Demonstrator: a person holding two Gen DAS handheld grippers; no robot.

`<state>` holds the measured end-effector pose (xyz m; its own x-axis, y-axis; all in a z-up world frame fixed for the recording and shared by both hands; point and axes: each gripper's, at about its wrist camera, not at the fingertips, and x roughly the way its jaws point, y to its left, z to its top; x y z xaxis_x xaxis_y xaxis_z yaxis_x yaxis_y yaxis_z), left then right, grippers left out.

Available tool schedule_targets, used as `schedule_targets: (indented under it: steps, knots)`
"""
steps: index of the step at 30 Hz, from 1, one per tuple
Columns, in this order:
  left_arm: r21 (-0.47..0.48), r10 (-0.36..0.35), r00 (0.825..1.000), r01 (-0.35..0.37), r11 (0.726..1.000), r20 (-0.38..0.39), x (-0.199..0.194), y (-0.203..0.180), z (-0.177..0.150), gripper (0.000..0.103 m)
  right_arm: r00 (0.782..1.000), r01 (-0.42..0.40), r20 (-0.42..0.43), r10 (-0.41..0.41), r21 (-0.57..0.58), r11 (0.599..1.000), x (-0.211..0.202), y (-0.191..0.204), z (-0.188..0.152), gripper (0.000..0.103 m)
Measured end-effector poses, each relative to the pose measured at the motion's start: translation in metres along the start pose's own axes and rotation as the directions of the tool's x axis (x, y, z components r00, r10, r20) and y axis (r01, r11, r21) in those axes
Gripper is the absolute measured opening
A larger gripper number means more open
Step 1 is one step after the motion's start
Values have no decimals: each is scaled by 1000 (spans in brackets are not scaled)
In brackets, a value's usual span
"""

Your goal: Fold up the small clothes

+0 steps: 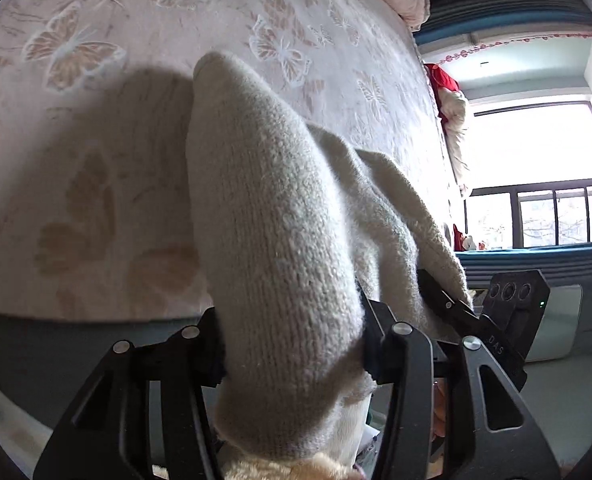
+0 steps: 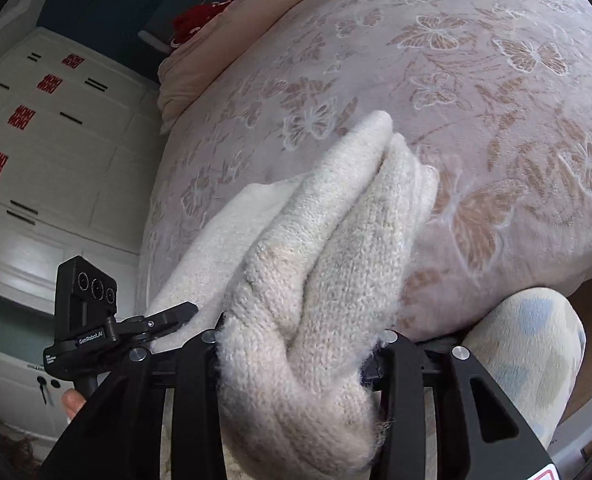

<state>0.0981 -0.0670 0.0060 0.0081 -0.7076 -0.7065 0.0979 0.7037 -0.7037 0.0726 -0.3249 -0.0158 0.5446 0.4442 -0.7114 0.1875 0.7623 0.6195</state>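
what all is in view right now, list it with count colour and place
knit garment: one, cream, lifted over the bed edge, clamped at both ends
bedspread: one, pale pink with tan butterflies, covering the bed
folded quilt: one, peach, far end of the bed
red cloth: one, on the quilt
wardrobe: one, white with red stickers, beside the bed
window: one, bright, past the bed
left gripper: black, shut on the garment
right gripper: black, shut on the garment

"GenRobot.AI" on left gripper [image 2: 168,314], "DAS" on right gripper [image 1: 448,304]
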Motion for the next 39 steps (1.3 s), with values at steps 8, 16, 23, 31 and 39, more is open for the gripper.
schedule_targets:
  steps: [8, 16, 23, 31, 39]
  knots:
    - [213, -121, 960, 67, 975, 251, -122, -57, -3, 47, 973, -73, 195, 122, -238, 969, -77, 111, 9, 35]
    - [439, -246, 820, -7, 898, 516, -245, -105, 31, 48, 845, -98, 405, 348, -523, 847, -129, 228, 59, 35]
    - [406, -132, 787, -160, 900, 603, -221, -30, 79, 88, 892, -97, 349, 288, -473, 876, -27, 196, 98, 66]
    - [-104, 114, 900, -78, 992, 420, -102, 182, 94, 85, 997, 51, 66, -44, -103, 993, 118, 41, 60, 67]
    - [-144, 54, 907, 7, 990, 418, -64, 185, 122, 92, 1000, -5, 8, 5, -42, 999, 183, 47, 91, 79]
